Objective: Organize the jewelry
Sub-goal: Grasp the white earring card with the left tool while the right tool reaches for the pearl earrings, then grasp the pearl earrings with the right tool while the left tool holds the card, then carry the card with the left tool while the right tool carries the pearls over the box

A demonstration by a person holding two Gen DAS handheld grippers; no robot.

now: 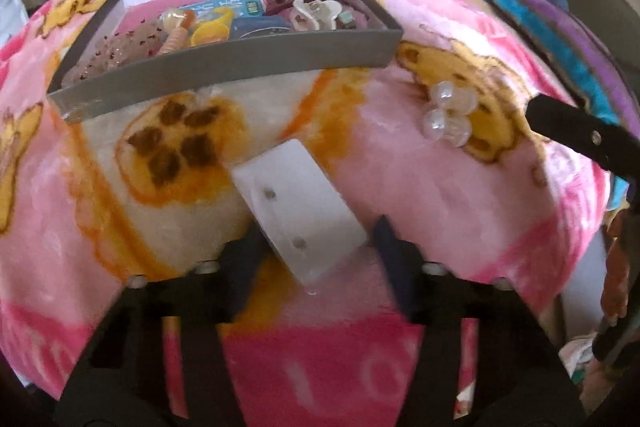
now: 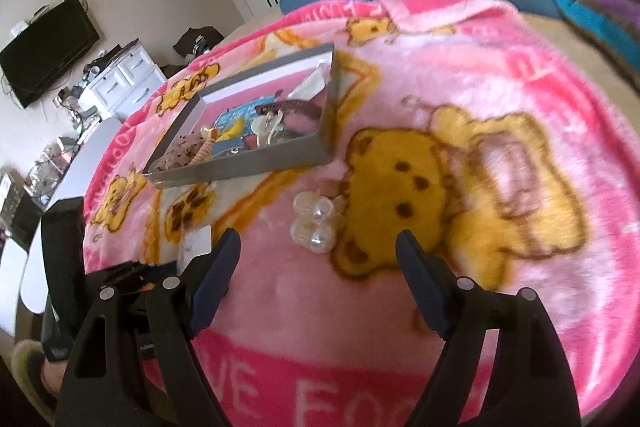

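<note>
The left gripper (image 1: pixel 316 223) has its jaws closed in around a white card (image 1: pixel 298 207) with two small studs on it; the card stands between them, but motion blur hides whether both pads actually press on it. The card's long axis runs from about eleven o'clock to five o'clock in the left wrist view, slanted across the jaws rather than square to them.

The right gripper (image 2: pixel 318 255) has its jaws spread wide with nothing between them. The pearl flower clip (image 2: pixel 316 223) lies on the pink blanket (image 2: pixel 460 99) straight ahead at twelve o'clock, just beyond the fingertips and centred on the gap — the right hand is plainly the nearer one for it. Its two lobes stack roughly along the gripper's pointing line.

The grey tray (image 1: pixel 236 65) of hair clips and trinkets sits at twelve o'clock from the left gripper, eleven o'clock from the right, well apart from both.

Hard to tell: what the studs are — likely earrings — and most of the tray's contents, which blur together.
</note>
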